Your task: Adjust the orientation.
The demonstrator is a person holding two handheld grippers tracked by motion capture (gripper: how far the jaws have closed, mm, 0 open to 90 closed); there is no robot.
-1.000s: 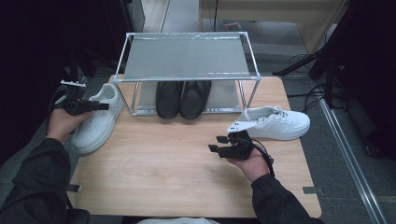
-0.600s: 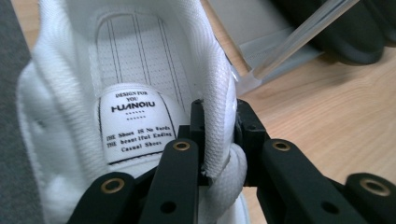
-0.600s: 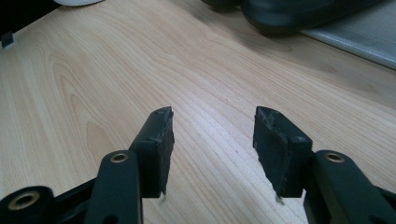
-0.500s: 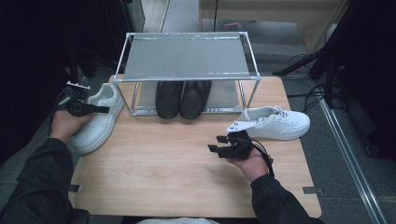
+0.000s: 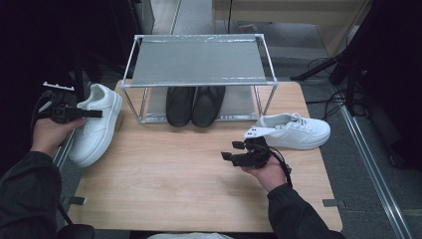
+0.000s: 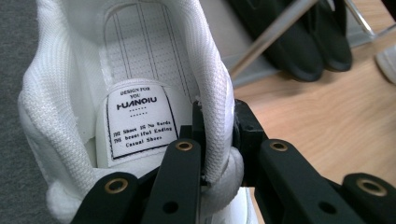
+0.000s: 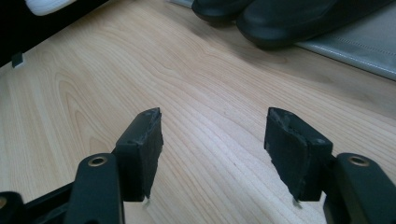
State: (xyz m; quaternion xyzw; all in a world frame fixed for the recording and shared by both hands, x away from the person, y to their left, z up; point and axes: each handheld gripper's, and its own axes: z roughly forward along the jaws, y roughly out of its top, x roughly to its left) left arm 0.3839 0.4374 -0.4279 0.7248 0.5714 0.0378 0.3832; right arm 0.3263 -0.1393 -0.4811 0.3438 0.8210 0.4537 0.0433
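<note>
white sneakers: 2 (image 5: 94, 124) (image 5: 293, 132) | black shoes: 2 (image 5: 179, 104) (image 5: 207, 104) | metal rack: 1 (image 5: 199, 62) | table: 1 (image 5: 174, 184)

on the worktop (image 5: 164, 174), the left hand-held gripper (image 5: 92, 113) grips the collar of a white sneaker (image 5: 97, 132) at the left edge. the right hand-held gripper (image 5: 231, 151) hovers open near another white sneaker (image 5: 298, 132).

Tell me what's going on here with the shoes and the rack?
A person works two handheld grippers at a table. The left gripper has just closed on the collar of a white sneaker at the table's left edge. The right gripper, jaws just opening and empty, hovers over bare wood. Another sneaker lies right; black shoes sit under the rack.
</note>
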